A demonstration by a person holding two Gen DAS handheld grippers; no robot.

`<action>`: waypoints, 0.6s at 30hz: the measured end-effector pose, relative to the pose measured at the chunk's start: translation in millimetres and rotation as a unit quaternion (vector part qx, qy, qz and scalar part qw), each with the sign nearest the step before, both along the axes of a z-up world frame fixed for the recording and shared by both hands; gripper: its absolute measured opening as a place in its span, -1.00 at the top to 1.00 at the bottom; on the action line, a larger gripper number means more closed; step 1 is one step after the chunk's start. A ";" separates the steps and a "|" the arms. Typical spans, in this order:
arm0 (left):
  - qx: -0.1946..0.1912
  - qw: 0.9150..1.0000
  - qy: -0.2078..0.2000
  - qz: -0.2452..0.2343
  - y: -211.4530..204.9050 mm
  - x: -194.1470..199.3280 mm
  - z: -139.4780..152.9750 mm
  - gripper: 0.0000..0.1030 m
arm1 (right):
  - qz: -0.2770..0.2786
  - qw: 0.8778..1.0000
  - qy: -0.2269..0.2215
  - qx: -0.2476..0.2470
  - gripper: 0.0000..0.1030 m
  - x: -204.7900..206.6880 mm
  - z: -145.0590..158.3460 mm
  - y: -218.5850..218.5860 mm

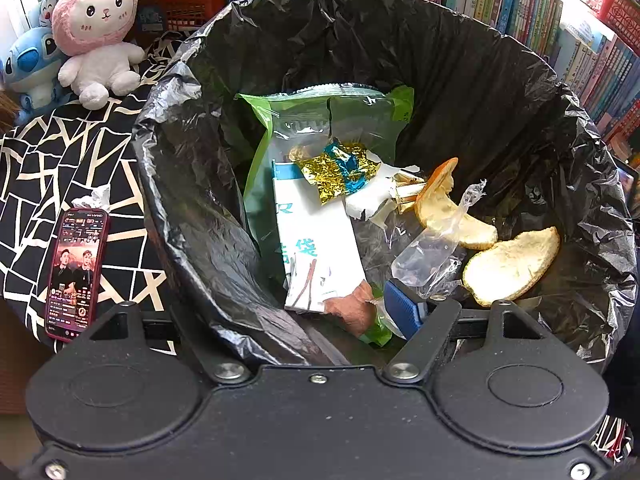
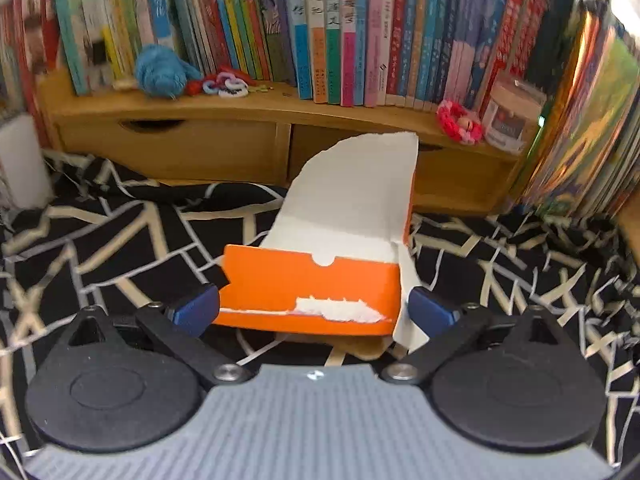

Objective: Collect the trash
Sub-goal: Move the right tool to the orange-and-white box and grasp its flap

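In the left wrist view a bin with a black liner (image 1: pixel 192 168) fills the frame. It holds a green snack bag (image 1: pixel 360 112), a white paper packet (image 1: pixel 316 240), gold and blue foil (image 1: pixel 340 168), clear plastic (image 1: pixel 432 248) and orange peels (image 1: pixel 512 268). My left gripper (image 1: pixel 320 314) straddles the near rim, shut on it. Its right pad (image 1: pixel 404 312) is inside the bin; the liner hides the left one. In the right wrist view my right gripper (image 2: pixel 314 306) is shut on a torn orange cardboard box (image 2: pixel 312 284), whose white flap stands up.
A phone with a lit screen (image 1: pixel 76 272) and a crumpled tissue (image 1: pixel 94 198) lie on the black-and-white cloth (image 1: pixel 60 160) left of the bin, with plush toys (image 1: pixel 96 36) behind. A wooden shelf with drawers (image 2: pixel 180 148) carries books (image 2: pixel 340 28), blue yarn (image 2: pixel 160 70) and a jar (image 2: pixel 512 118).
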State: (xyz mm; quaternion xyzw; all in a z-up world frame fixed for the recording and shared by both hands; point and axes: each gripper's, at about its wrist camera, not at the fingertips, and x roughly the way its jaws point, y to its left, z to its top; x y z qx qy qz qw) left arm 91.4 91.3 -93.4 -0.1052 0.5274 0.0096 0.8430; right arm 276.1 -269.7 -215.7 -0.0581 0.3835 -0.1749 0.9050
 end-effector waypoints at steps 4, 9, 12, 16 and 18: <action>0.000 1.000 0.000 -0.001 0.2 -0.4 -0.1 -0.43 | 0.020 0.998 0.008 -0.056 -1.00 12.5 -14.6 13.5; -0.001 1.000 -0.001 0.000 0.4 -0.6 0.0 -0.43 | 0.027 0.997 0.032 -0.069 -1.00 23.8 -25.1 17.9; -0.001 1.000 -0.001 0.000 0.2 -0.3 0.2 -0.43 | 0.023 0.997 0.037 -0.066 -1.00 25.3 -24.6 15.9; -0.001 1.000 -0.001 0.000 0.5 -0.5 0.7 -0.43 | -0.004 0.998 0.042 -0.037 -0.73 18.5 -20.3 5.6; -0.001 1.000 -0.001 0.001 0.6 -0.5 0.7 -0.43 | -0.016 0.999 0.046 -0.011 -0.56 11.5 -15.8 -3.5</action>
